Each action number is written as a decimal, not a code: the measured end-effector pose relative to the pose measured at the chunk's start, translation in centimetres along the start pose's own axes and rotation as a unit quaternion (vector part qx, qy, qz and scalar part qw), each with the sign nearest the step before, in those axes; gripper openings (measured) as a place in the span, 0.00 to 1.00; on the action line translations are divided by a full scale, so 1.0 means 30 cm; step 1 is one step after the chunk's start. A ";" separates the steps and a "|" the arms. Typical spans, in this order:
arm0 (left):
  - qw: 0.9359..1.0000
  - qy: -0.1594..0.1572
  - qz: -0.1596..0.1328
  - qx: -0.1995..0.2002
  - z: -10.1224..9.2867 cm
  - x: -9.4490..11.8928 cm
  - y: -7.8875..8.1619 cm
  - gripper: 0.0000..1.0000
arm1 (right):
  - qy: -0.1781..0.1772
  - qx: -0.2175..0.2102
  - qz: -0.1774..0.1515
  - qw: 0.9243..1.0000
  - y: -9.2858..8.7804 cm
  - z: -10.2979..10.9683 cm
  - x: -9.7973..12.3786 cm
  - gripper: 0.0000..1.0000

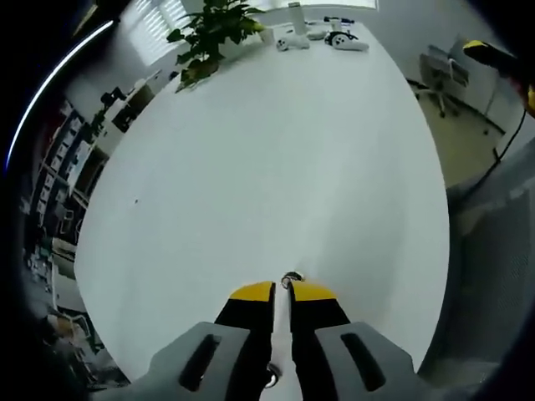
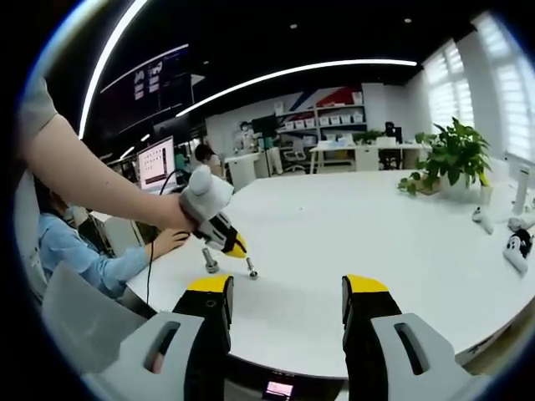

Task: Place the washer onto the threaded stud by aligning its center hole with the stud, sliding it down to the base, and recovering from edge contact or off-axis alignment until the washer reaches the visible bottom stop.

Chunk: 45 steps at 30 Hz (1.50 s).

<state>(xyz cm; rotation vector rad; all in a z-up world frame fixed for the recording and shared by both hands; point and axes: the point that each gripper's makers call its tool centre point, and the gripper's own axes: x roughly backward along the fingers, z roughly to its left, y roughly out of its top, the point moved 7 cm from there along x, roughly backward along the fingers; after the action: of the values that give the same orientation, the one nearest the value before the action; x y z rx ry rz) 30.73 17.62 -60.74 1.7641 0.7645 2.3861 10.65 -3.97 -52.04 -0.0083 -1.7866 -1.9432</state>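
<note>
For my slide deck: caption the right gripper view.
Left gripper lowers toward two threaded studs on a white table; open right gripper waits in foreground.

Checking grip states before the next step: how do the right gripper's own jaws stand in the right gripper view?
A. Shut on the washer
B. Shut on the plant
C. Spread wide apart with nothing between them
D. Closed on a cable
C: the right gripper has its yellow-tipped jaws wide apart, with only bare white table between them.

White table (image 2: 351, 242): two studs (image 2: 211, 261), potted plant (image 2: 451, 159).
</note>
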 end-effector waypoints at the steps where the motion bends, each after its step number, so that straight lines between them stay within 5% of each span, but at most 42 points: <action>1: 1.000 0.002 -0.002 0.002 -0.004 0.008 0.000 0.04 | -0.001 0.001 -0.001 1.000 0.002 -0.001 0.001 0.55; 9: 0.999 0.015 -0.036 0.035 -0.020 0.067 -0.018 0.05 | 0.003 0.003 -0.004 1.000 0.006 0.005 -0.002 0.55; 16: 0.988 0.053 -0.099 0.107 -0.022 0.200 -0.042 0.06 | 0.010 0.001 -0.007 1.000 0.008 0.009 -0.002 0.55; 22: 0.974 0.088 -0.146 0.149 -0.034 0.329 -0.082 0.07 | 0.005 0.002 -0.011 1.000 0.011 0.005 0.004 0.55; 34: 0.922 0.162 -0.250 0.247 -0.076 0.526 -0.218 0.09 | -0.004 -0.001 -0.012 1.000 0.021 0.003 -0.002 0.56; 38: 0.911 0.177 -0.270 0.257 -0.093 0.567 -0.265 0.10 | -0.026 0.019 -0.026 0.999 0.061 0.009 -0.003 0.57; 41: 0.894 0.183 -0.293 0.284 -0.108 0.597 -0.310 0.11 | -0.023 0.031 -0.032 0.999 0.090 0.032 -0.015 0.58; 45: 0.900 0.191 -0.310 0.241 -0.112 0.619 -0.345 0.13 | -0.026 0.024 -0.054 0.998 0.130 0.050 -0.047 0.58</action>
<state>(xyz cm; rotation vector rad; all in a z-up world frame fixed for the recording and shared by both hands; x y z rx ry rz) 19.10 31.95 -49.68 0.8953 1.7782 2.1939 12.80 -2.14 -48.66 0.0551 -1.9013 -1.9905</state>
